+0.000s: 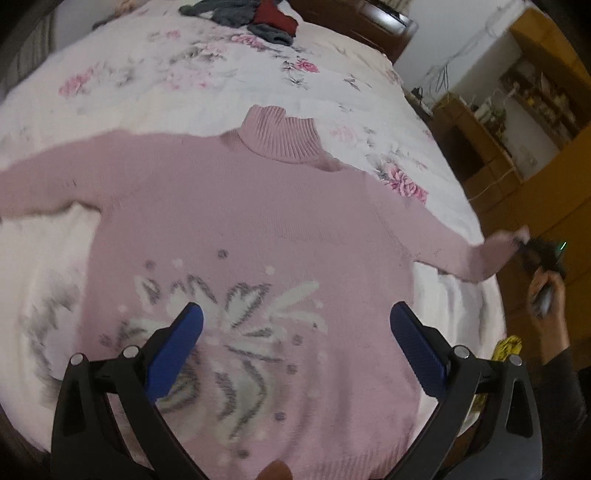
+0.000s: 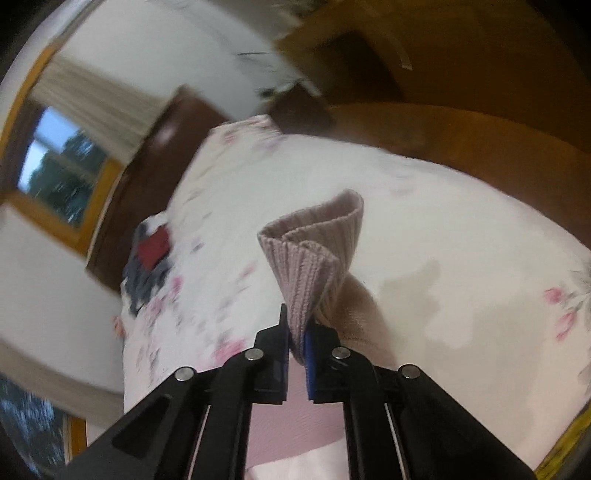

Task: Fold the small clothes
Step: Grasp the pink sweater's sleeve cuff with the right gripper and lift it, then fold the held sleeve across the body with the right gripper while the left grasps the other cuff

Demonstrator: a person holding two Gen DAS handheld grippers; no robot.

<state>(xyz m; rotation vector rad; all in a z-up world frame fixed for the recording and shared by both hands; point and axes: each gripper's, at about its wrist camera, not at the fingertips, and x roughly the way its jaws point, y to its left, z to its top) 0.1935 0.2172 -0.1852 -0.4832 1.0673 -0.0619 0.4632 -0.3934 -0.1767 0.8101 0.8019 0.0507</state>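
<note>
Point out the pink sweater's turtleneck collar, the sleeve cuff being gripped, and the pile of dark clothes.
turtleneck collar [image 1: 282, 134], left wrist view, on the ribbed neck.
sleeve cuff [image 2: 314, 254], right wrist view, on the ribbed knit above the right gripper [image 2: 296, 334].
pile of dark clothes [image 1: 258, 14], left wrist view, on the grey-and-red heap.

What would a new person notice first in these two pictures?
A pink sweater with a white and grey flower pattern lies spread flat on the floral bedspread, filling the left view. The right tool pinches its ribbed cuff; the left tool hovers open above the pattern.
</note>
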